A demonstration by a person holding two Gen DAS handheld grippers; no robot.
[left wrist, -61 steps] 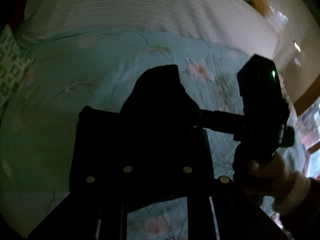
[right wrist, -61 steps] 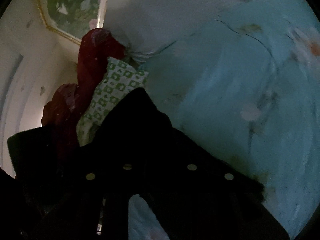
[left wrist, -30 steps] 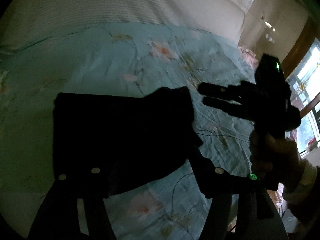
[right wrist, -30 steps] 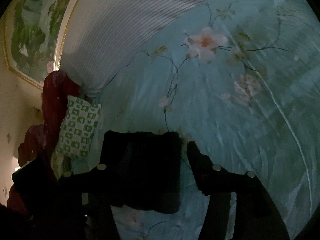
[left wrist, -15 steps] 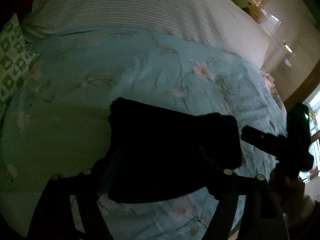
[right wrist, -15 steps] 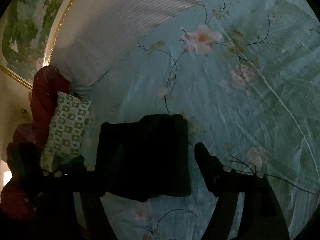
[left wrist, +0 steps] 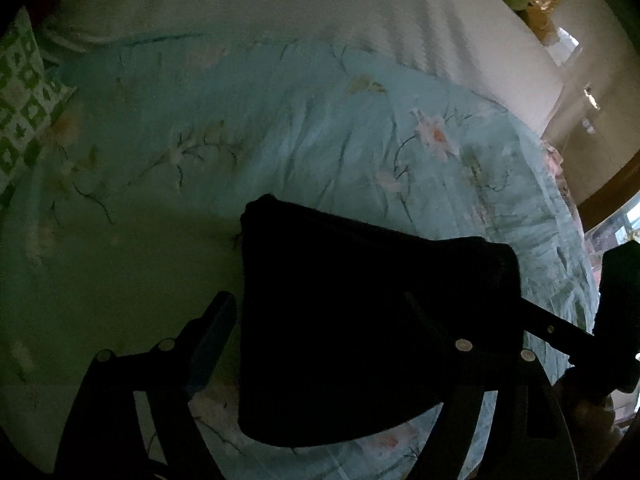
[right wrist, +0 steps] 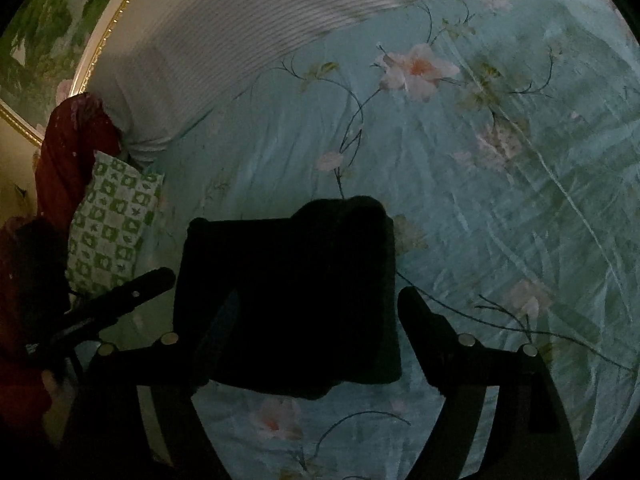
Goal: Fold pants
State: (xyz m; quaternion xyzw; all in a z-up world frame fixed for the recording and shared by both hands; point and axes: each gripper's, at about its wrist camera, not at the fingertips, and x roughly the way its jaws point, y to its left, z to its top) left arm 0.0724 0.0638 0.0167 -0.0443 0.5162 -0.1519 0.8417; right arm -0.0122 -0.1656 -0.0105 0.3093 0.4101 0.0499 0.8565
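The black pants [left wrist: 360, 312] lie folded into a compact rectangle on the teal floral bedspread [left wrist: 280, 128]; they also show in the right wrist view [right wrist: 292, 296]. My left gripper [left wrist: 316, 320] is open, its jaws spread wide above the bundle and holding nothing. My right gripper [right wrist: 316, 316] is open too, its jaws spread either side of the bundle's near edge. The right gripper also shows at the right edge of the left wrist view [left wrist: 560, 332]. The left gripper shows at the left of the right wrist view [right wrist: 120, 300].
A white striped pillow [left wrist: 280, 4] lies across the head of the bed. A green-and-white checked cushion [right wrist: 112, 224] and a dark red cloth [right wrist: 72, 160] sit at the bed's left side. A framed painting [right wrist: 44, 32] hangs behind. A window is at the far right [left wrist: 624, 228].
Both grippers let go of the pants and opened. The bundle now lies flat on the bed, and both grippers have drawn back slightly above it.
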